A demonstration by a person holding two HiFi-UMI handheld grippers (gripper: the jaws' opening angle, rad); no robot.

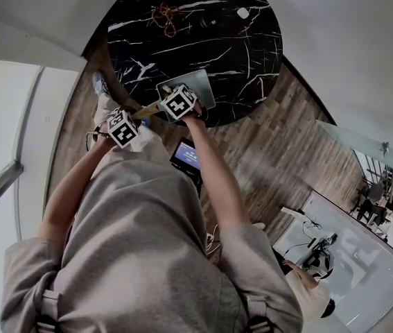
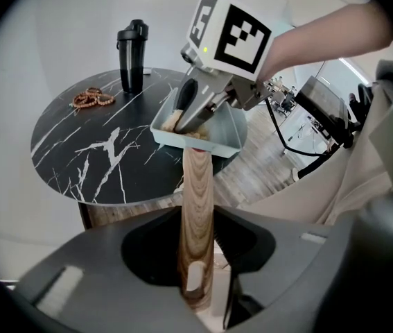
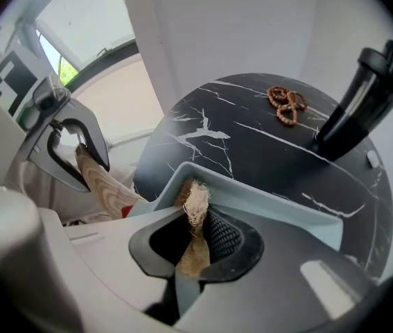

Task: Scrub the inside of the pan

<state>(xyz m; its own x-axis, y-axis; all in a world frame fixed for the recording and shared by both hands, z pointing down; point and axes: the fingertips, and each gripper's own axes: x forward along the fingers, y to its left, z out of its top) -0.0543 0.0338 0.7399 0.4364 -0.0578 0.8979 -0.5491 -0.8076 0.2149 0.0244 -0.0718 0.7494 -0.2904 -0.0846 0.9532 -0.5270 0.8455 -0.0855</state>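
Two hand-held grippers work side by side, each topped by one cube of black-and-white square markers. The left hand-held gripper [image 2: 197, 283] has its jaws clamped on the pale wooden handle [image 2: 197, 200], which runs straight up between them to the pan. The right hand-held gripper [image 3: 195, 255] has its jaws pressed together on a beige fibrous scrub pad [image 3: 196, 210], whose frayed tip stands out past the jaws. In the left gripper view its tips reach down inside the pan and the pad touches the bottom.

The single pale grey-blue square pan [image 2: 229, 132] lies at the near edge of the round black marble-look desk [image 2: 92, 158] with white veins. Its handle sticks out over the edge towards the person.

Farther back on the desk lies a coil of brown beads [image 2: 91, 98]; I cannot tell whether it is one string or two. Just beside it stands one tall black lidded bottle [image 2: 132, 54], upright. One small white object [image 1: 243, 12] lies near the far rim.

On the wooden floor by the person's feet rests a dark device with a lit blue screen [image 1: 186, 155]; its print is too small to read.
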